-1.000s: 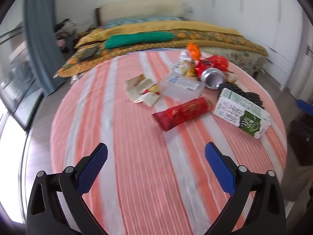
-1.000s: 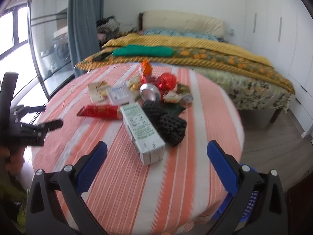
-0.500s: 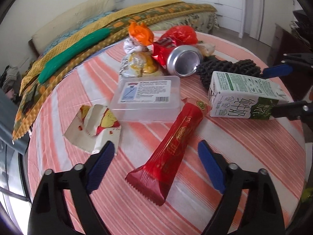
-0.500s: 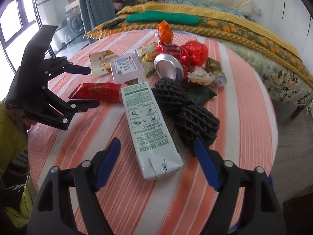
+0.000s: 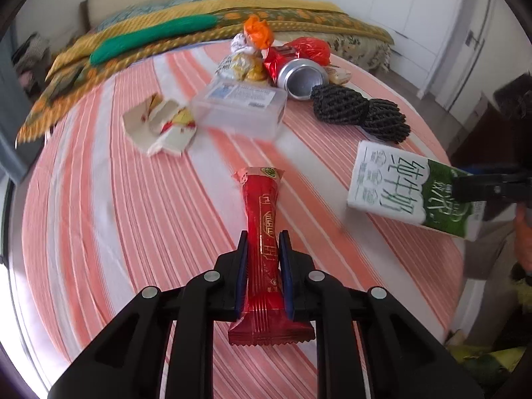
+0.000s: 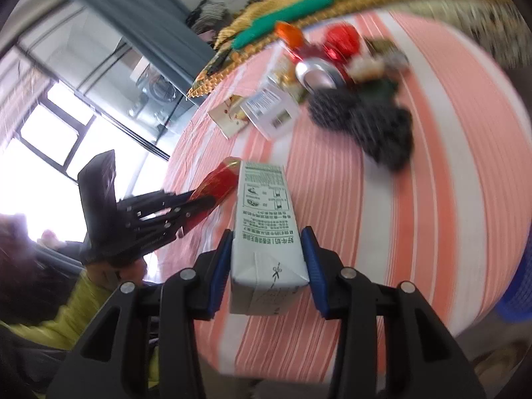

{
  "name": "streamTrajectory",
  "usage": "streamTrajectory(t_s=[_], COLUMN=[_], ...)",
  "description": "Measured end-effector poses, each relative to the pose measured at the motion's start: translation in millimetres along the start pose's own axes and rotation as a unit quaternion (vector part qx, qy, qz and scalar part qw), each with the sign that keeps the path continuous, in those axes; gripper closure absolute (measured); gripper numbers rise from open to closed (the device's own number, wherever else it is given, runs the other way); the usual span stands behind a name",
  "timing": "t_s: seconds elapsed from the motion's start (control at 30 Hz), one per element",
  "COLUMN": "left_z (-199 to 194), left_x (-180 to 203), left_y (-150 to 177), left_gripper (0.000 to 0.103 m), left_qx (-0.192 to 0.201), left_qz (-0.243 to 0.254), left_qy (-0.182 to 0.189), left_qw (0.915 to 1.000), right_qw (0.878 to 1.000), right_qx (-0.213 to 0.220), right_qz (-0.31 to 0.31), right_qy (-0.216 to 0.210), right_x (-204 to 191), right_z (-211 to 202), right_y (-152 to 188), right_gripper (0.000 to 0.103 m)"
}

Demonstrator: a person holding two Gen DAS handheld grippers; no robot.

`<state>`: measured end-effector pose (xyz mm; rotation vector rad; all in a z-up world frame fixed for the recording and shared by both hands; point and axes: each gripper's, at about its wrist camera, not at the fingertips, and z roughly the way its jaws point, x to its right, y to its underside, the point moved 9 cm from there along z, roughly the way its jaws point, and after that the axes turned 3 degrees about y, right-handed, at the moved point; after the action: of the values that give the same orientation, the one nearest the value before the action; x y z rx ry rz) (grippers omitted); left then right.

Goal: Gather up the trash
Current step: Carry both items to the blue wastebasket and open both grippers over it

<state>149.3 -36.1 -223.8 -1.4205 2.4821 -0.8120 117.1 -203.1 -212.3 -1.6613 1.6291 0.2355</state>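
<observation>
My left gripper is shut on a long red snack wrapper and holds it above the striped round table. My right gripper is shut on a white and green milk carton, lifted off the table. The carton and the right gripper show at the right of the left wrist view. The left gripper with the wrapper shows at the left of the right wrist view.
On the table lie a clear plastic box, a crumpled paper box, a silver can, black foam netting and coloured wrappers. A bed stands behind. A blue basket is at the right.
Both grippers have closed: the left on the red wrapper, the right on the milk carton. Both items are lifted off the table and pulled back from the pile.
</observation>
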Motion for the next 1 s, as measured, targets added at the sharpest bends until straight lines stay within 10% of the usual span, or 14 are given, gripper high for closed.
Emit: streamTrajectory(t_s=[0.07,0.13,0.27,0.57,0.7,0.8,1.0], left_z=[-3,-5,-6,9,16,19,9], left_x=[1,3,3,7,-3,-6,1], left_y=[7,11,8,-12,-12,-7,-9], left_gripper=[0.081,0.059,0.052,0.046,0.056,0.085,0.093], left_qx=[0.0,0.0,-0.002,-0.027,-0.041,-0.05,-0.025], left_qz=[-0.011,-0.004,0.03,0.066,0.05,0.038,0.012], left_qy=[0.004,0.003,-0.016,-0.029,-0.039,-0.026,-0.004], left_qw=[0.9999,1.0,0.9994,0.997,0.9972,0.9977,0.9996], right_qw=[0.999,0.999,0.994,0.961,0.936,0.922,0.939], right_qx=[-0.003,0.003,0.011,-0.048,-0.108,-0.143,-0.076], right_qz=[0.04,0.049,0.023,-0.21,-0.251,-0.266,-0.247], right_qy=[-0.022,0.018,0.103,0.174,0.224,0.243,0.228], right_x=[12,30,43,-28,-21,-13,-19], right_z=[-2,-7,-21,6,44,58,27], right_y=[4,3,-3,-17,-17,-10,-14], right_gripper=[0.06,0.053,0.042,0.023,0.023,0.052,0.053])
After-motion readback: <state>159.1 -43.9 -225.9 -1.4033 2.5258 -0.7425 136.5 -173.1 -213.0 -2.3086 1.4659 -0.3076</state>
